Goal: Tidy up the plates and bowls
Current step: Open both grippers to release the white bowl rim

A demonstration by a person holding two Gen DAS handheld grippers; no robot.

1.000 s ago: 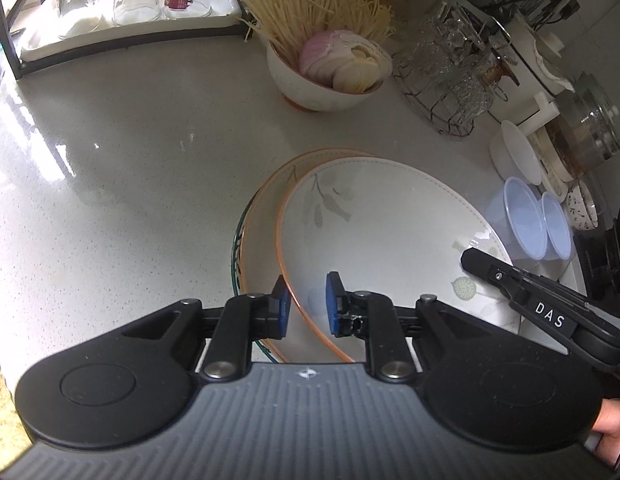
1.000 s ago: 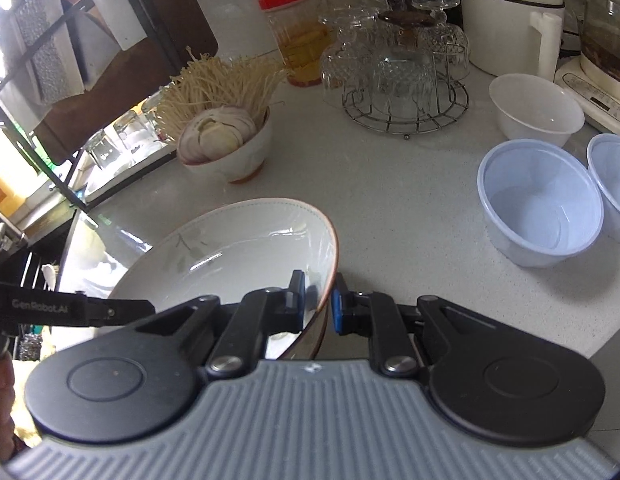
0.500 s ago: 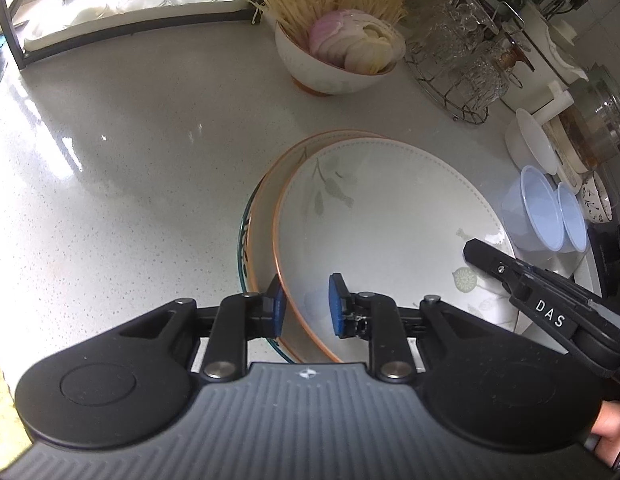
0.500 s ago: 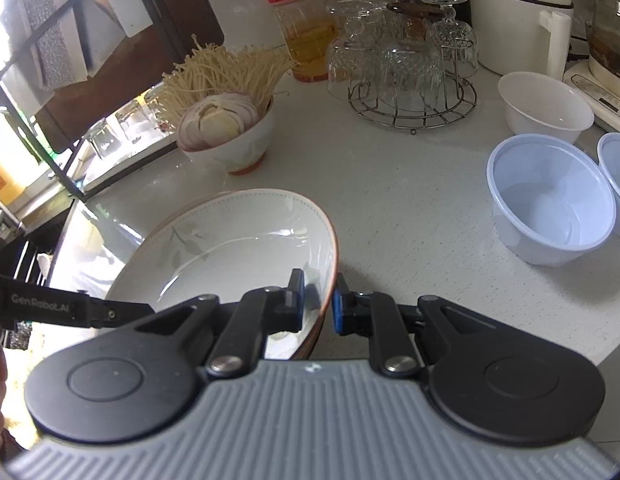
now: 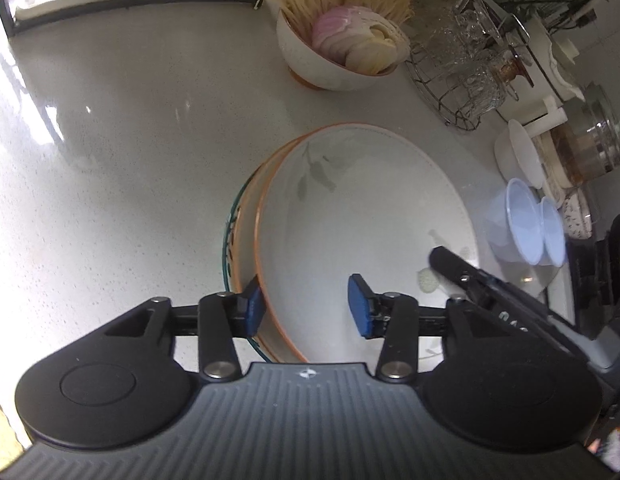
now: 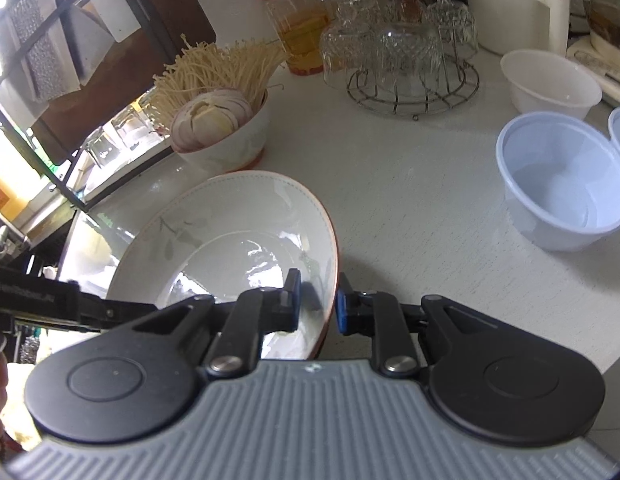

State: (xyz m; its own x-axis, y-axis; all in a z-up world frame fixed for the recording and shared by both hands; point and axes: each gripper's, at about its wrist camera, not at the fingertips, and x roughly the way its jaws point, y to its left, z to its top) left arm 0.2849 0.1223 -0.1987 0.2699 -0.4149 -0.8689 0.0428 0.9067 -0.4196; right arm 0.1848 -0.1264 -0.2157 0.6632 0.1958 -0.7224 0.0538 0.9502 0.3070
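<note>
Left gripper point(image 5: 305, 306) opening, plate point(image 5: 366, 216) rim no longer pinched. Right gripper point(image 6: 317, 304) opening too, rim between its pads. Plate at frame centre, offset on the stack point(image 5: 245, 216); could slide.

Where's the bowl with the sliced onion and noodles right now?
The bowl of onion and noodles stands on the counter just beyond the stacked plates, left of the wire rack of glasses. In the right wrist view it sits upper left, below the red-lidded jar.
</note>
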